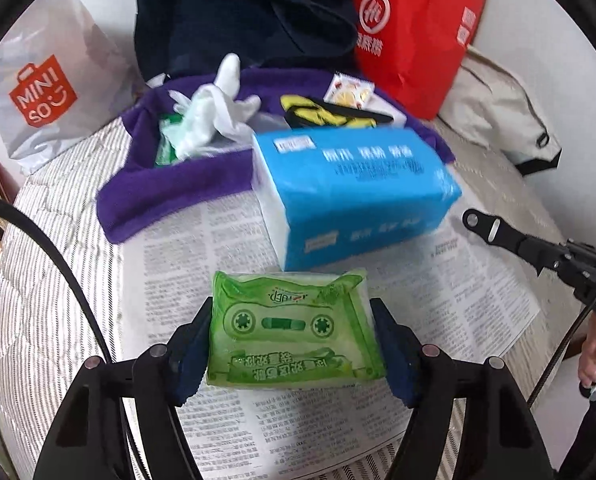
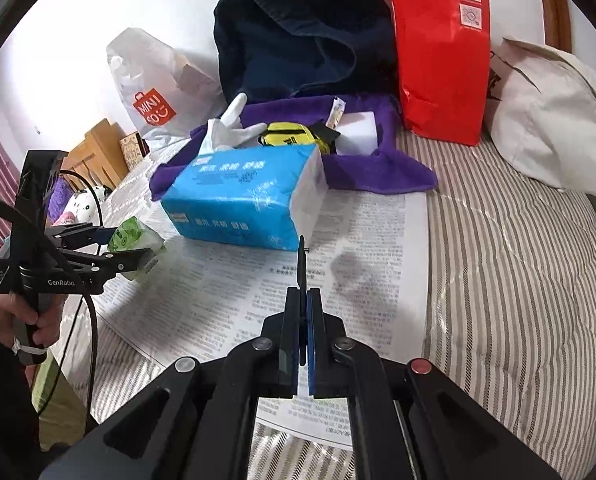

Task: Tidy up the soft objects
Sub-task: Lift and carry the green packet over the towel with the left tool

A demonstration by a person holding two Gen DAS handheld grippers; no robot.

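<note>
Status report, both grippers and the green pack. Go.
Left gripper shut on green tissue pack. Right gripper shut, empty. Blue tissue pack just ahead.

The green pack [image 1: 294,330] is shiny, smooth plastic. The blue tissue pack [image 1: 353,192] is shiny plastic too. The towel [image 1: 170,196] is fuzzy purple cloth. Newspaper [image 2: 361,264] is thin, dull paper. The red bag [image 2: 437,52] is smooth paper.

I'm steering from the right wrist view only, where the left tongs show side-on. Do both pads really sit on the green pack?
Observer: Yes; the left wrist view shows both pads of the left tongs pressing the short ends of the green tissue pack.
Operator: Anything hidden behind the blue pack?
Observer: A second green packet lies on the purple cloth beside the white glove.
</note>
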